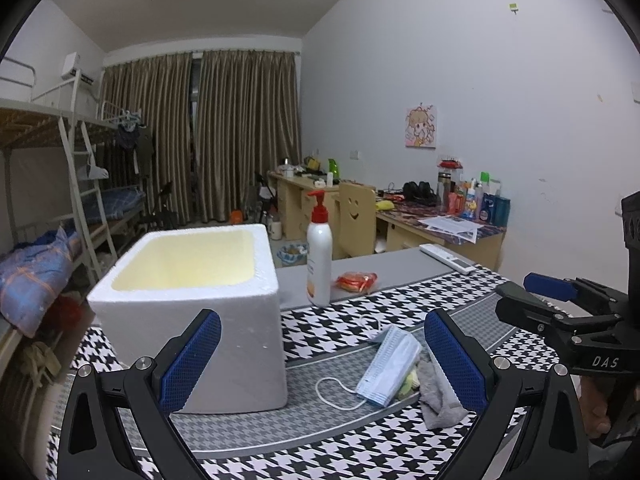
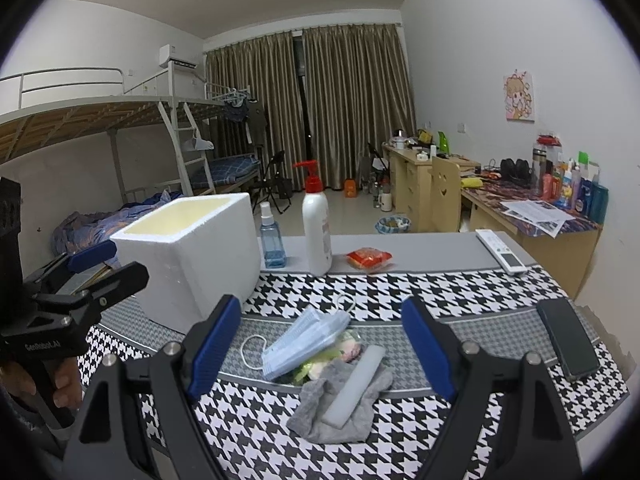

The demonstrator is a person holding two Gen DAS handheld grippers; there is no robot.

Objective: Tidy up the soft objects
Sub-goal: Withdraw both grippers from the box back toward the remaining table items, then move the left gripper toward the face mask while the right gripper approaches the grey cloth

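Table w/ houndstooth cloth [image 2: 400,292], b/w woven print w/ finer grey-check bands curving across it; plain grey strip at the far edge.

Soft stuff sits in one small heap mid-cloth: pleated pale-blue face mask [image 2: 306,338] w/ white elastic loops, lying over a crinkly clear packet w/ green/pink bits; grey sock [image 2: 316,408], fuzzy knit, crumpled, touching the packet, w/ a flat pale-grey bar [image 2: 354,386] resting across it.

White foam box [image 1: 192,308], styrofoam, grainy surface, thick walls, rounded corners, cream-tinted inside, open top; stands left of the heap, apart from it.

Far strip: white pump bottle [image 2: 317,232] w/ red pump, smooth plastic; blue clear spray bottle [image 2: 272,240] beside the box; shiny red snack pack [image 2: 369,259]; white remote [image 2: 502,252]. Black phone [image 2: 568,338] lies flat on the cloth at right.

Left gripper [image 1: 322,364]: blue ribbed pads, jaws spread wide, nothing between them, touching nothing; box lines up w/ its left pad, mask nearer the right.

Right gripper [image 2: 322,350]: same pads, jaws wide apart, empty, aimed over the heap, no contact visible.
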